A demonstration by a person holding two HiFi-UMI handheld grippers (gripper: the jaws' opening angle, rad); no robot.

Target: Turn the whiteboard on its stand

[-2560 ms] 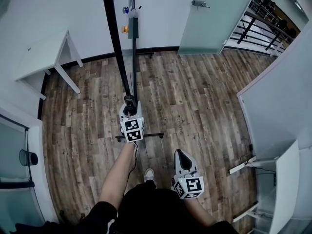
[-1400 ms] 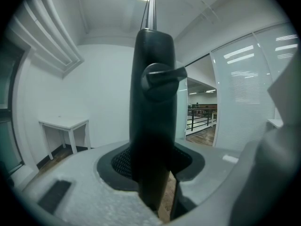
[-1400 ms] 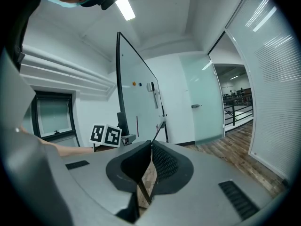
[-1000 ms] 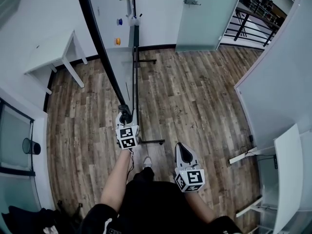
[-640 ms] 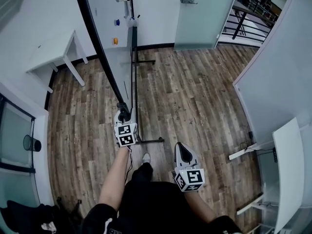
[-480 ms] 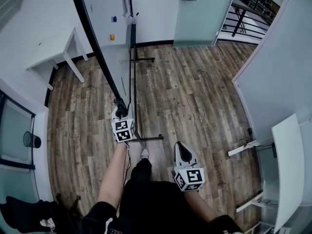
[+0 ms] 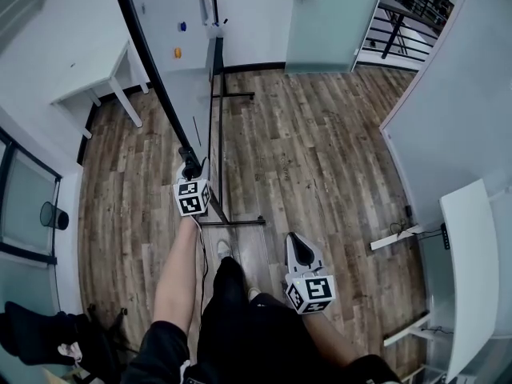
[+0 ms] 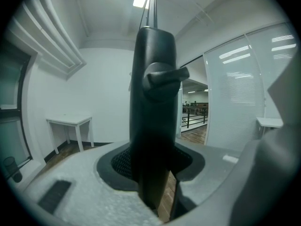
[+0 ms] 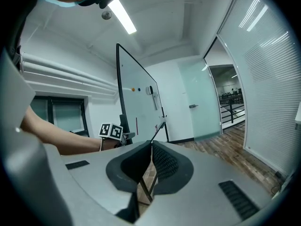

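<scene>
At left, your left gripper point(image 7: 190, 169) is clamping the black frame edge point(image 8: 153, 102) of the whiteboard point(image 7: 164, 14), which is standing ahead on its stand point(image 7: 237, 223); the grip likely serves as a lever for swinging it. At right, your right gripper point(image 7: 295, 242) is hanging shut and empty, clear of the board.

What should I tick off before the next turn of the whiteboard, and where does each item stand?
1. Left tool clamped on the black frame of the whiteboard: ok.
2. Right tool shut, empty, away from the board: ok.
3. Shoe clear of the stand's floor bar: ok, close but apart.
4. White table outside the board's swing: cannot tell.
5. Orange magnet stuck on the board: ok.
</scene>
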